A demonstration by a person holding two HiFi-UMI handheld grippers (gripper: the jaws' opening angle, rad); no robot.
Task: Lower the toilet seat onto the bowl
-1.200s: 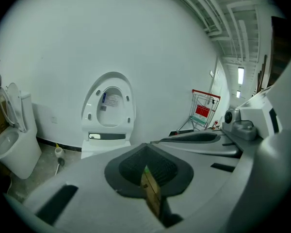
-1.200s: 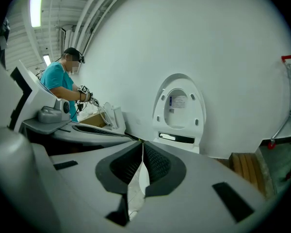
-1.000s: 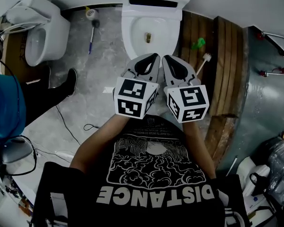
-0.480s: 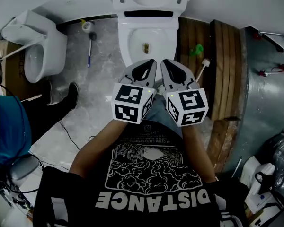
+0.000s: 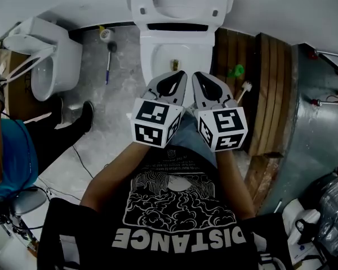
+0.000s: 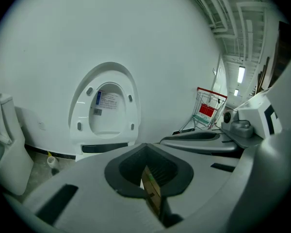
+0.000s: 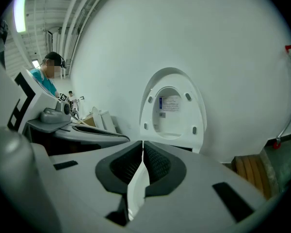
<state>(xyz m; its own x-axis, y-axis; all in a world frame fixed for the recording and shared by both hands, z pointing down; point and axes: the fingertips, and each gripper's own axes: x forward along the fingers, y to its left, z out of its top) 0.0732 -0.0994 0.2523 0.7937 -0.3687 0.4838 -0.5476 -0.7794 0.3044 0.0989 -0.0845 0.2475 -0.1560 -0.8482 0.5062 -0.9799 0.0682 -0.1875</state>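
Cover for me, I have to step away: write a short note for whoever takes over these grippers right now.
Left gripper: shut, holding nothing.
Right gripper: shut, holding nothing.
Both are held side by side in front of the bowl, pointing at the toilet and touching nothing.
Toilet seat: upright at the back of the bowl, with the bowl open below it.
Done: nothing yet; the seat has not been lowered.
Left: reach up to the seat's top edge, tip it forward and ease it down until it lies flat on the bowl.
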